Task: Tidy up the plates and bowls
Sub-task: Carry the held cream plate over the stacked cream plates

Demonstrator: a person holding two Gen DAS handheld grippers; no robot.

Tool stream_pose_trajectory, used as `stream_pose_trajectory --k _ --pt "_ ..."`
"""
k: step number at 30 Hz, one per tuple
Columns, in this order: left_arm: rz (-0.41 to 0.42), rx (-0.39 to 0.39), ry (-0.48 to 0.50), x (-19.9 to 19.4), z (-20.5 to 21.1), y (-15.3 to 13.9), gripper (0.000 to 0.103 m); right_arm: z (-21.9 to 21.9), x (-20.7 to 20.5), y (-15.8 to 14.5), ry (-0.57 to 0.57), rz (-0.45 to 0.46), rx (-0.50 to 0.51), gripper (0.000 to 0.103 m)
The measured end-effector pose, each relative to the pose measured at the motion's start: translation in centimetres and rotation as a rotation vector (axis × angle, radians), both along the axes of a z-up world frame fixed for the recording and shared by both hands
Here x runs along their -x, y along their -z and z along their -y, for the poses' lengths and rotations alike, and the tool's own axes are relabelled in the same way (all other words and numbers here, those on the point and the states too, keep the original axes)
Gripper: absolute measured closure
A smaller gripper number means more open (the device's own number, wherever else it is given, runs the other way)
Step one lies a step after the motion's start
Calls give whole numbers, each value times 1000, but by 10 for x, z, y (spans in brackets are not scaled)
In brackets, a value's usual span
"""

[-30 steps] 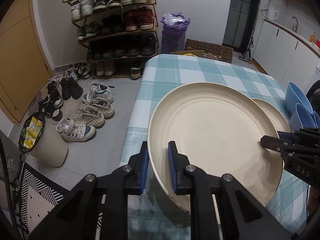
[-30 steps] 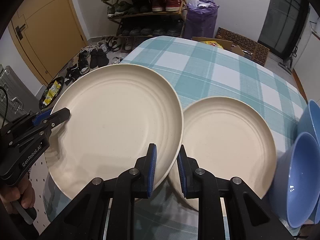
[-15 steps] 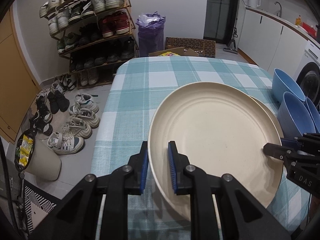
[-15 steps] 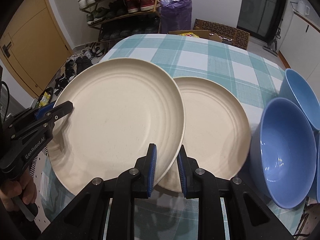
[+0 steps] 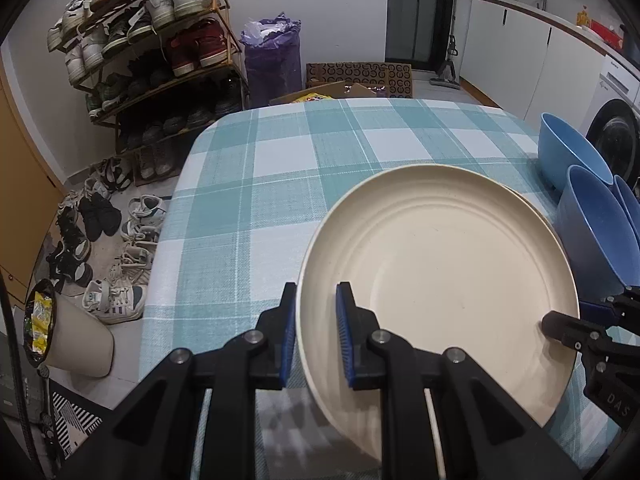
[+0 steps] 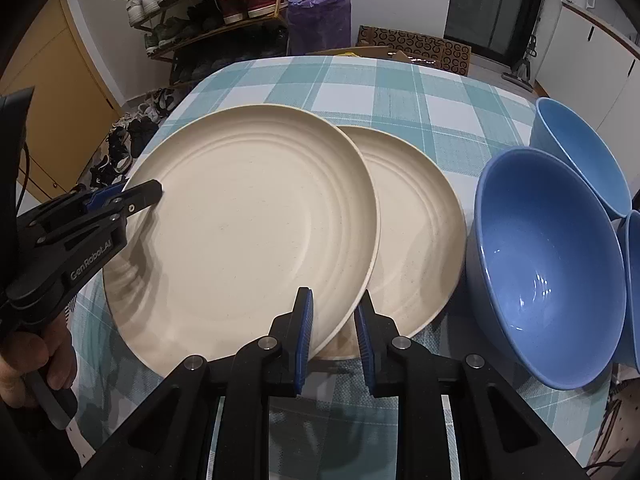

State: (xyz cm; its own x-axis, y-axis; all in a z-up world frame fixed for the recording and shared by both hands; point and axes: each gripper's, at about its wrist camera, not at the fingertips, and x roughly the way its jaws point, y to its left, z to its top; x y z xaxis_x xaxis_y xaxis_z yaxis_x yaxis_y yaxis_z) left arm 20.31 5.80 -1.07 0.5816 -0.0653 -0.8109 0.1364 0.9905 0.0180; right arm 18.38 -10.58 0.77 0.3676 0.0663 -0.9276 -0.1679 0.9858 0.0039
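Both grippers hold one large cream plate [image 5: 440,272] by opposite rims, above the checked table. My left gripper [image 5: 316,336] is shut on its near rim in the left wrist view; it also shows in the right wrist view [image 6: 148,196]. My right gripper [image 6: 334,332] is shut on the plate [image 6: 248,232] at its near rim, and shows in the left wrist view [image 5: 560,324]. A second cream plate [image 6: 416,220] lies on the table, partly under the held one. Blue bowls [image 6: 548,264] stand to its right.
The teal checked tablecloth [image 5: 280,184] covers the table; its left edge drops to the floor. A shoe rack [image 5: 152,52], loose shoes [image 5: 120,296], a bin [image 5: 68,340] and a purple bag [image 5: 272,56] stand beyond. Kitchen cabinets [image 5: 540,48] are at the far right.
The held plate has moved right over the table and now overlaps more of the second plate. The blue bowls have come closer in both views. Both grips are unchanged.
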Motion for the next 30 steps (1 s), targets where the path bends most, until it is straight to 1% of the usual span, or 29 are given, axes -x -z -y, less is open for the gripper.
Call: stream_pose_trajectory --k 7,14,18,21,22,27,30 --pt "-13 8 22 -15 13 12 86 7 1 5 30 -12 9 78" --pt "2 -15 58 -27 33 15 86 20 -1 8 72 -16 4 73" --pt "1 -17 68 -35 43 19 86 24 -2 8 84 -8 10 68" --pt "-7 -1 80 -40 49 22 86 26 -2 6 92 -5 17 59" --pt "-6 -9 82 -40 53 23 86 27 -1 6 92 -7 15 57" --pt "-4 -15 100 -40 61 28 86 34 5 11 101 -23 0 54" --pt "-3 -15 103 -35 60 27 86 37 11 8 99 -9 -23 53"
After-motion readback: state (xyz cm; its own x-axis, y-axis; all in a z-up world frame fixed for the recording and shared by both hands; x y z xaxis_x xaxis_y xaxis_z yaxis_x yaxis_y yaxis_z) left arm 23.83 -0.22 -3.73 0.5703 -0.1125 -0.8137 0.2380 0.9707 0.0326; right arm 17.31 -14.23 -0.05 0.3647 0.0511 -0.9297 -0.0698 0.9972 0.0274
